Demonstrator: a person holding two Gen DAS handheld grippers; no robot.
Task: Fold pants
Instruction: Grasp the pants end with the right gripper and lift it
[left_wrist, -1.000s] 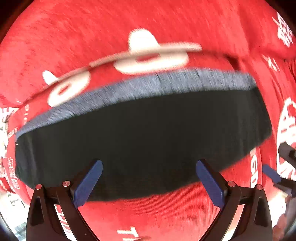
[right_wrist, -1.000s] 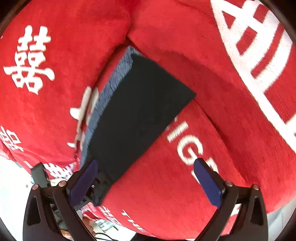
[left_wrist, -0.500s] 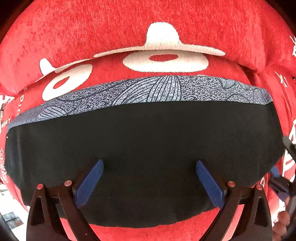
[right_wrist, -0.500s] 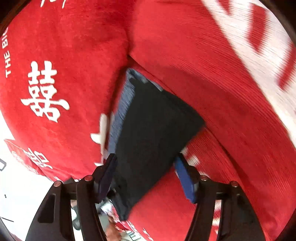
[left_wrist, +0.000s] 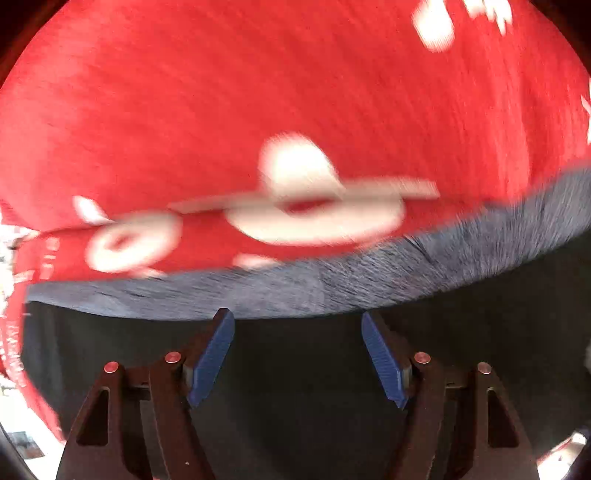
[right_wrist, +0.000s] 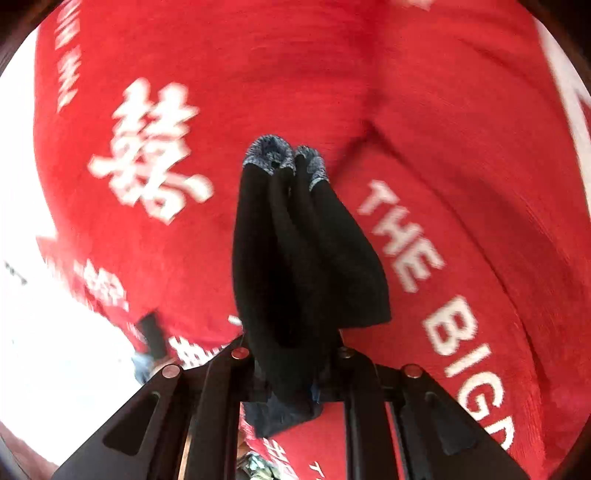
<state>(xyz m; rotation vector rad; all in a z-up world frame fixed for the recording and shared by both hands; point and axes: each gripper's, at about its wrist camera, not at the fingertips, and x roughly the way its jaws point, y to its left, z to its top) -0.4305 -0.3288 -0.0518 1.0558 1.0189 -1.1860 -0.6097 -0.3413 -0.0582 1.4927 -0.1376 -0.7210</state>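
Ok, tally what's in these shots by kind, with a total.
Black pants with a grey patterned band: 1
Red printed cover: 1
Grippers: 2, left gripper, right gripper
Total: 4

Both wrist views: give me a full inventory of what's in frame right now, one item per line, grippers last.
Pants: one, black with a grey patterned waistband; bunched and lifted in the right wrist view, spread under the fingers in the left wrist view.
Red cover: one, red plush with white lettering and characters; fills the background of both views, lying beneath the pants.
Pale floor area: white, blurred, at the left edge of the right wrist view.
Left gripper: black frame, blue pads; jaws closing, pads apart above the black cloth.
Right gripper: black frame; jaws closing, pinching a bunch of the pants.
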